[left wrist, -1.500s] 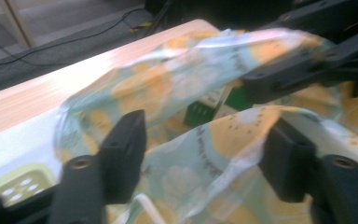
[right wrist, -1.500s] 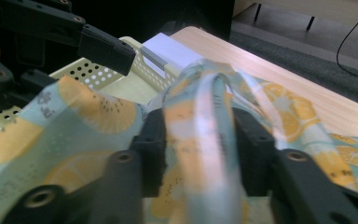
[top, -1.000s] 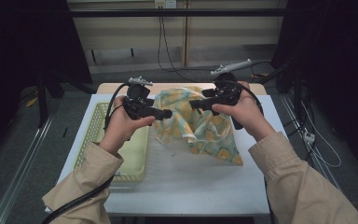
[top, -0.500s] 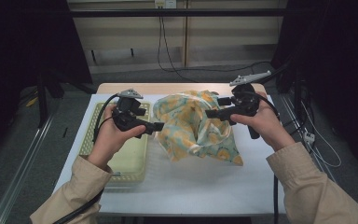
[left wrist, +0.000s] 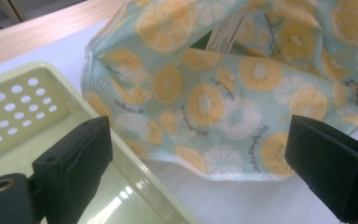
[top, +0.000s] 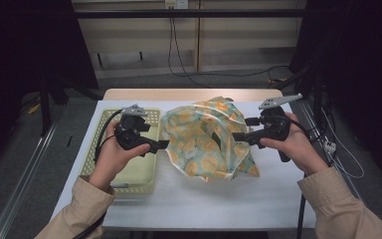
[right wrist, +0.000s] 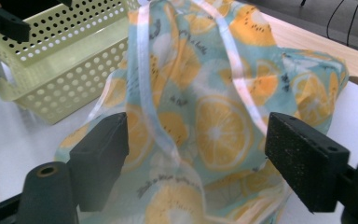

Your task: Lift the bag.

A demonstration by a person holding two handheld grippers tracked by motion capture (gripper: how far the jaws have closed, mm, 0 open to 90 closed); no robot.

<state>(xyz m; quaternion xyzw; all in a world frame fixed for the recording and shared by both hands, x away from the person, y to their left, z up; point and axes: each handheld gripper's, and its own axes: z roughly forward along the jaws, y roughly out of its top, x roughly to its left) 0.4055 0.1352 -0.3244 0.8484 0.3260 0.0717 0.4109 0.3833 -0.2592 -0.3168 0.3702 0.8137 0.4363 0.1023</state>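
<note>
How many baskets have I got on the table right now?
1. The pale green perforated basket sits on the table's left side, beside the fruit-print cloth. The bunched cloth could hide something small behind it.

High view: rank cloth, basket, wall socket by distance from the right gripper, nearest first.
From the right gripper:
1. Cloth: right at its fingers, mid-table.
2. Basket: across the cloth, at the table's left side, under the left gripper.
3. Wall socket: beyond the table, at the top of the back wall.
</note>
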